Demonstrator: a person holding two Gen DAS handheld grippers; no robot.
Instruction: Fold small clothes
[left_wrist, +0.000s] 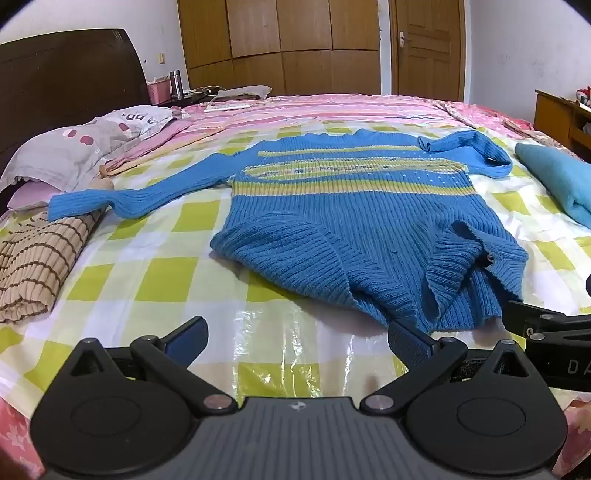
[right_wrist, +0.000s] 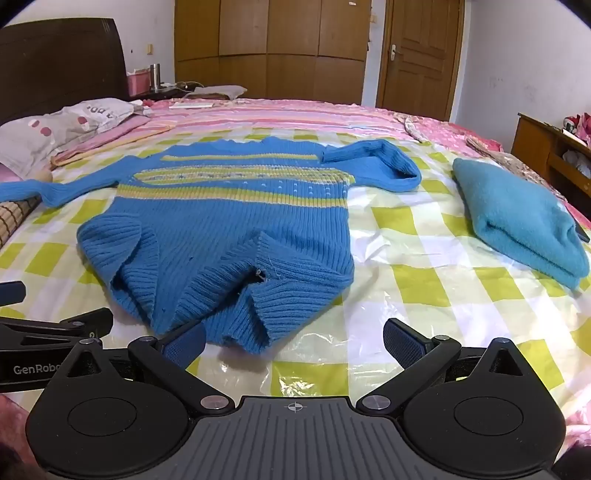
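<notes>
A small blue knit sweater (left_wrist: 351, 221) with yellow stripes lies flat on the checked bed cover, hem rumpled toward me, one sleeve stretched left, the other folded at the far right. It also shows in the right wrist view (right_wrist: 229, 221). My left gripper (left_wrist: 297, 339) is open and empty, just short of the hem, its right fingertip (left_wrist: 408, 341) close to the hem's edge. My right gripper (right_wrist: 293, 339) is open and empty, its left fingertip (right_wrist: 184, 341) at the hem's near edge.
A folded teal garment (right_wrist: 517, 218) lies right of the sweater. A folded tan striped garment (left_wrist: 33, 258) lies at the left. Pillows (left_wrist: 74, 147) sit by the dark headboard. A clear plastic sheet covers the green checked bed cover (left_wrist: 166, 280). A wooden shelf (right_wrist: 546, 151) stands at the far right.
</notes>
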